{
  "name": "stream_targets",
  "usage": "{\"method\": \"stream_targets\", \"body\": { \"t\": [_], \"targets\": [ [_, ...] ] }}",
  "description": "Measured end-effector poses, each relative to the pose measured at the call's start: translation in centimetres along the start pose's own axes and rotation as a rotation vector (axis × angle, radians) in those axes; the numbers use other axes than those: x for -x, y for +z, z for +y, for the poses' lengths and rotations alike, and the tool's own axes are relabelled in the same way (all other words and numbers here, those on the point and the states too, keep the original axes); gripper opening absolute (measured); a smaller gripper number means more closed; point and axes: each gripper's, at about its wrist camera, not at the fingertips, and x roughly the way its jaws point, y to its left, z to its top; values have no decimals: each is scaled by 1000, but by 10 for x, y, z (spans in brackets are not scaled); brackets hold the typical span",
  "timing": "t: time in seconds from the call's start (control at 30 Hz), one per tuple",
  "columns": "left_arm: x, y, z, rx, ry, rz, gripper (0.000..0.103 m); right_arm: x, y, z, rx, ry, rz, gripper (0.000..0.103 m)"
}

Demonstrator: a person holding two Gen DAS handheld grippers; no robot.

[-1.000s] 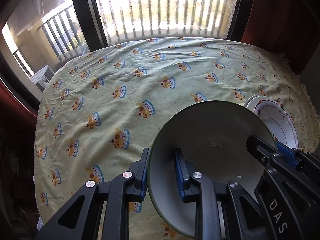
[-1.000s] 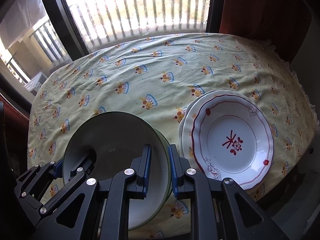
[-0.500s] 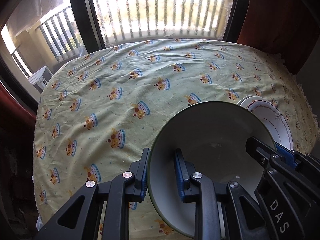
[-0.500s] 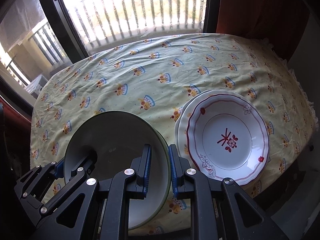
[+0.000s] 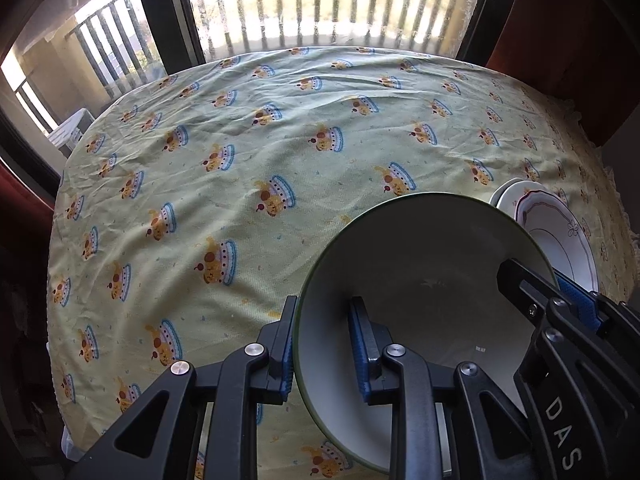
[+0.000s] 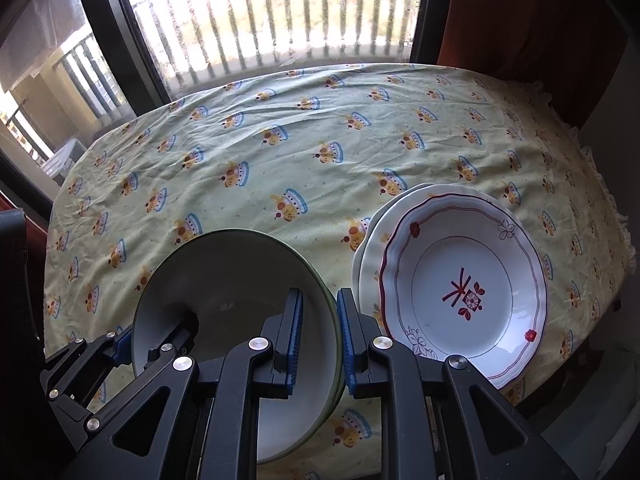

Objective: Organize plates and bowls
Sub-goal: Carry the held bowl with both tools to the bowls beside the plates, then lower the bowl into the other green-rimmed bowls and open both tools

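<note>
A grey-white bowl with a green rim (image 5: 420,272) hangs tilted over the near part of the table, held from both sides. My left gripper (image 5: 324,320) is shut on its left rim, one finger inside and one outside. My right gripper (image 6: 320,300) is shut on the opposite rim in the same way. Each gripper shows in the other's view: the right gripper (image 5: 560,292) and the left gripper (image 6: 132,340). To the bowl's right lies a stack of white plates (image 6: 460,280), the top one with a red rim line and a red flower mark. I cannot tell whether the bowl (image 6: 232,280) touches the cloth.
A pale yellow tablecloth (image 5: 260,140) printed with small crowned figures covers the round table. Behind the table stand a window and balcony railing (image 6: 280,20). A dark red curtain (image 6: 520,20) hangs at the right. The table's near edge drops off just below the plates.
The left wrist view has dipped a little, so the table's far edge sits higher in frame. Both grips on the bowl are unchanged.
</note>
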Motion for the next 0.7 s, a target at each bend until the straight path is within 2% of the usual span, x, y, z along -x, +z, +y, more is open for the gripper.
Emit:
{"method": "stream_targets", "body": {
  "t": [0.2,0.27,0.37,0.5,0.6,0.7],
  "targets": [
    [0,0,-1,-18,4,-12,24,-4,-2,-4,-15,2,-3,21],
    [-1,0,1,-15,-9,-2,24,-6,-2,-3,-24,5,8,24],
    [0,-1,3,-18,-37,6,31,-9,-1,-1,-27,5,22,29],
    [1,-6,7,-22,-63,12,44,-10,-5,2,-34,55,50,51],
    [2,-10,12,-1,-95,7,59,-7,-9,6,-24,40,47,68],
    [2,-10,15,16,-148,0,63,-3,-8,9,-14,40,37,70]
  ]
}}
